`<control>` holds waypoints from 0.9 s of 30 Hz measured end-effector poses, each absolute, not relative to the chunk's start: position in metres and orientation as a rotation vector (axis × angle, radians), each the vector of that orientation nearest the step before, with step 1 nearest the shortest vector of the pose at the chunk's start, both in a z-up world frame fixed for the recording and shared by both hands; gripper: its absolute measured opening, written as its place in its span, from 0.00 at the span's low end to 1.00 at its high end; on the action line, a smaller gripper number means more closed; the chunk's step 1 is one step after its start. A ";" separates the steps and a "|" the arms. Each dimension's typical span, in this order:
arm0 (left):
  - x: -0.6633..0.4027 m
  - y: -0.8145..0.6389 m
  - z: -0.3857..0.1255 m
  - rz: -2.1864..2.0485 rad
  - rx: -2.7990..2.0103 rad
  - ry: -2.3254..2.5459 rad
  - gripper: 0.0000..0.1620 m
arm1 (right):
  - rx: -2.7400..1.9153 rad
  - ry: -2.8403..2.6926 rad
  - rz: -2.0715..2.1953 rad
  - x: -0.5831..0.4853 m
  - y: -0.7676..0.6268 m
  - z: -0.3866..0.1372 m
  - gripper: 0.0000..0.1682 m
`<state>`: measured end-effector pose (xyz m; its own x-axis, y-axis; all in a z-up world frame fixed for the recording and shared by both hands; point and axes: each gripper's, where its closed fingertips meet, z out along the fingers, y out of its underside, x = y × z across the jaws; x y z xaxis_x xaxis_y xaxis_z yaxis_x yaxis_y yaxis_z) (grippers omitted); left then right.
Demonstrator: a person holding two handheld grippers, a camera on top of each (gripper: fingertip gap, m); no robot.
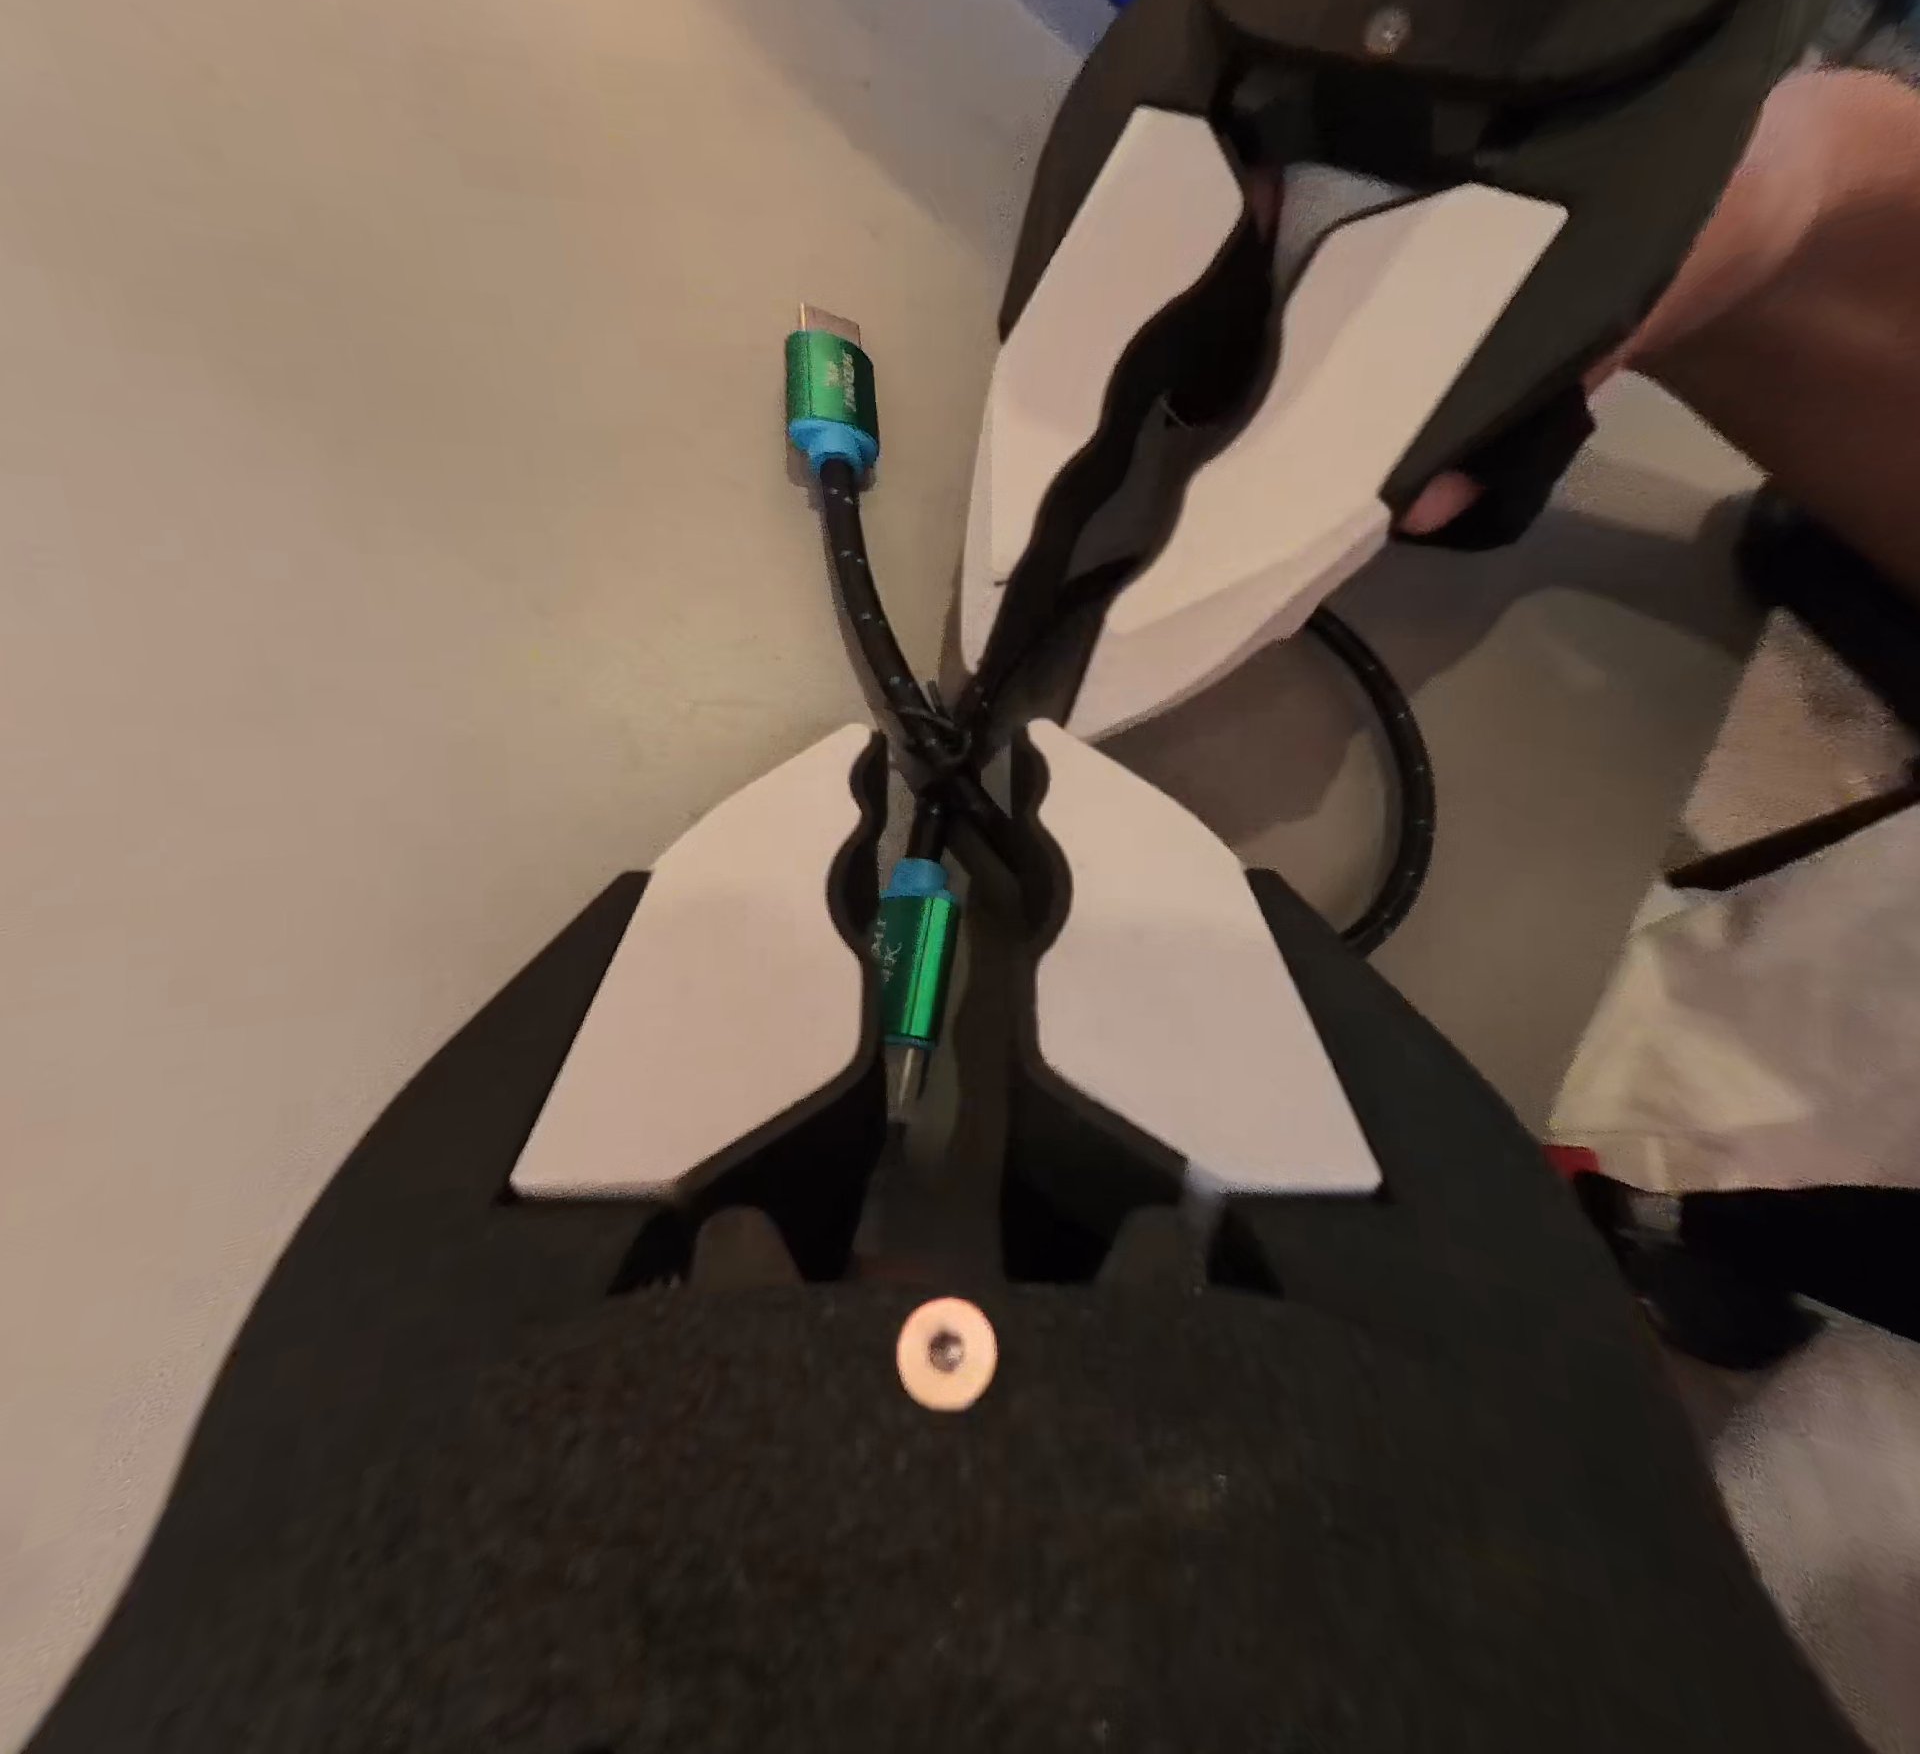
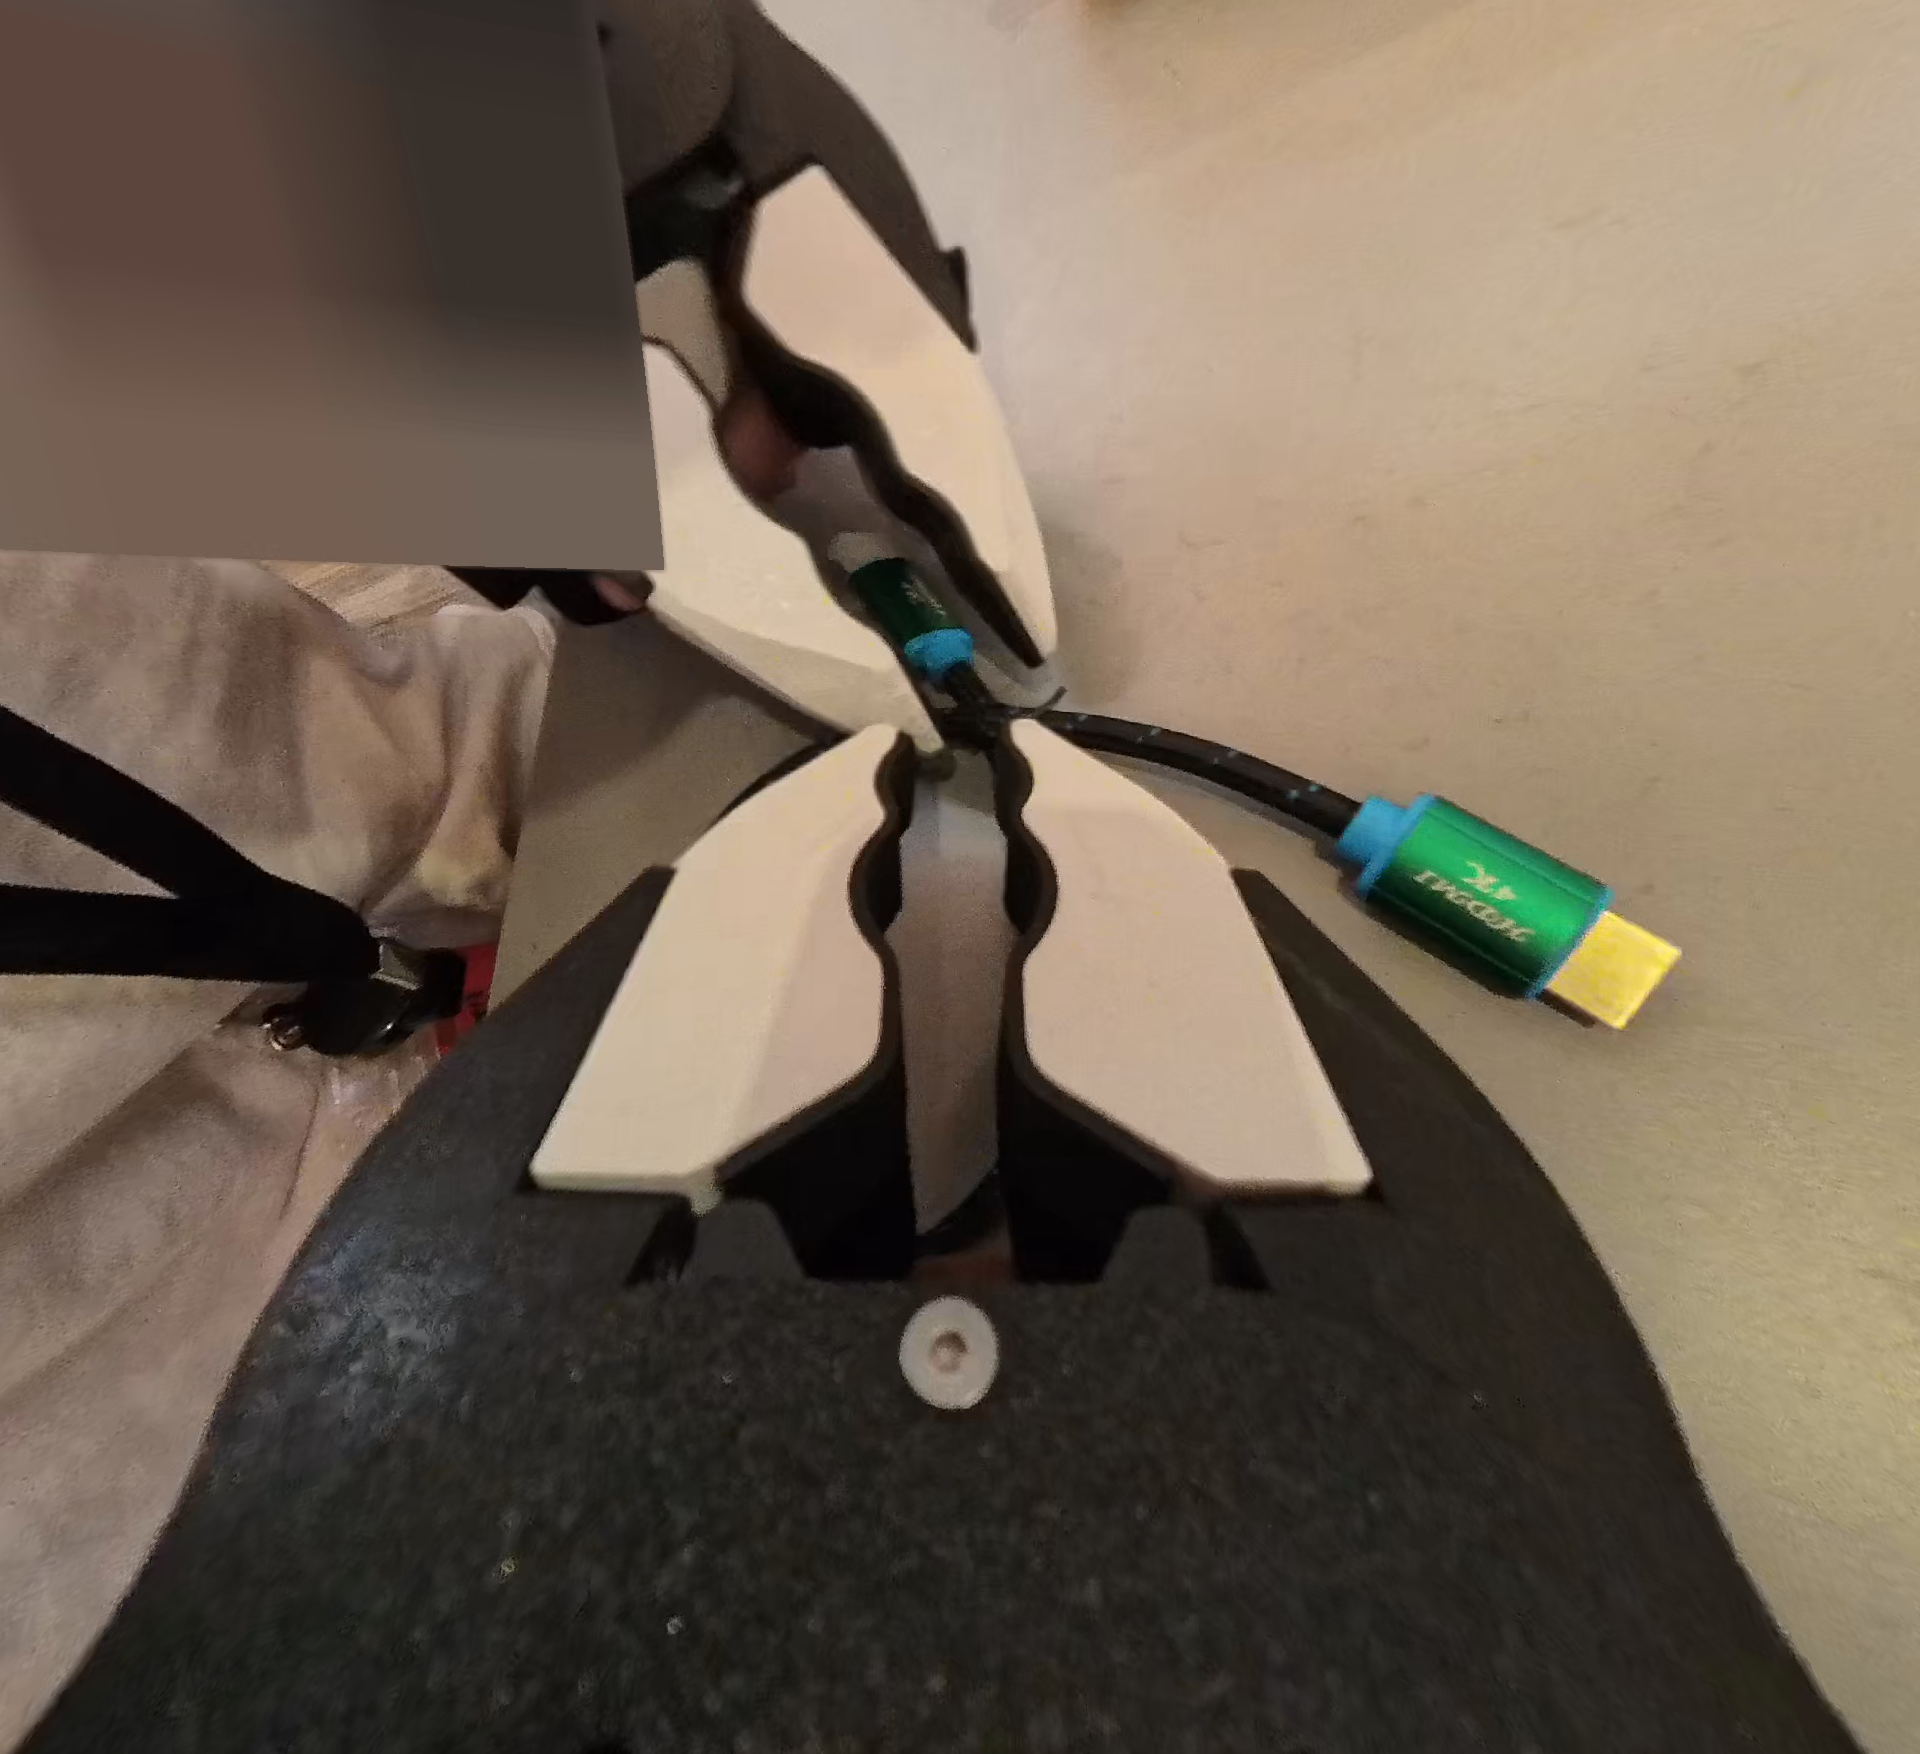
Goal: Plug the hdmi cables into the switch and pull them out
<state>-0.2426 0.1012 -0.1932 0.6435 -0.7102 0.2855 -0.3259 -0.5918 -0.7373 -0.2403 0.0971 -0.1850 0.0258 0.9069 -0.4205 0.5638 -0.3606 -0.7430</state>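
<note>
Left to right: your left gripper (image 1: 951, 748) is closed on the bundled HDMI cable (image 1: 862, 603), w/ one green plug (image 1: 914, 987) tucked back between its fingers. The other green plug (image 1: 831, 385) lies free on the beige table (image 1: 416, 354), gold tip bare. Your right gripper (image 1: 1023, 665) meets it tip to tip at the tie around the cable (image 2: 1195, 754); fingers nearly together there, but can't tell if they pinch the cable or just touch it. Progress, as I judge it: early or between rounds — no plug sits in anything, so plugging and pulling look undone. The switch isn't in either view. A blur patch covers the right view's upper left; the cable loop runs off behind the right gripper.
</note>
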 end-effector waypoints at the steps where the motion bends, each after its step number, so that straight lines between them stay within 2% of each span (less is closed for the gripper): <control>1: -0.243 0.102 -0.193 -0.796 -2.214 0.782 0.13 | -1.929 -1.507 1.262 -0.241 0.096 -0.185 0.09; 6: -0.244 0.106 -0.180 -0.967 -2.199 0.741 0.12 | -1.916 -1.553 1.191 -0.242 0.093 -0.189 0.13; 11: -0.250 0.112 -0.190 -0.905 -2.265 0.819 0.02 | -1.882 -1.578 1.108 -0.244 0.093 -0.191 0.15; 20: -0.245 0.113 -0.198 -0.814 -2.308 0.989 0.02 | -1.894 -1.647 0.863 -0.243 0.098 -0.207 0.16; 27: -0.247 0.116 -0.208 -0.740 -2.329 1.023 0.03 | -1.922 -1.609 0.940 -0.241 0.101 -0.204 0.12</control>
<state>-0.2466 0.1159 -0.2083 0.5729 -0.7706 0.2792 -0.5066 -0.6007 -0.6184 -0.2406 0.1009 -0.2041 0.0818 0.9746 -0.2083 0.6599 -0.2096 -0.7215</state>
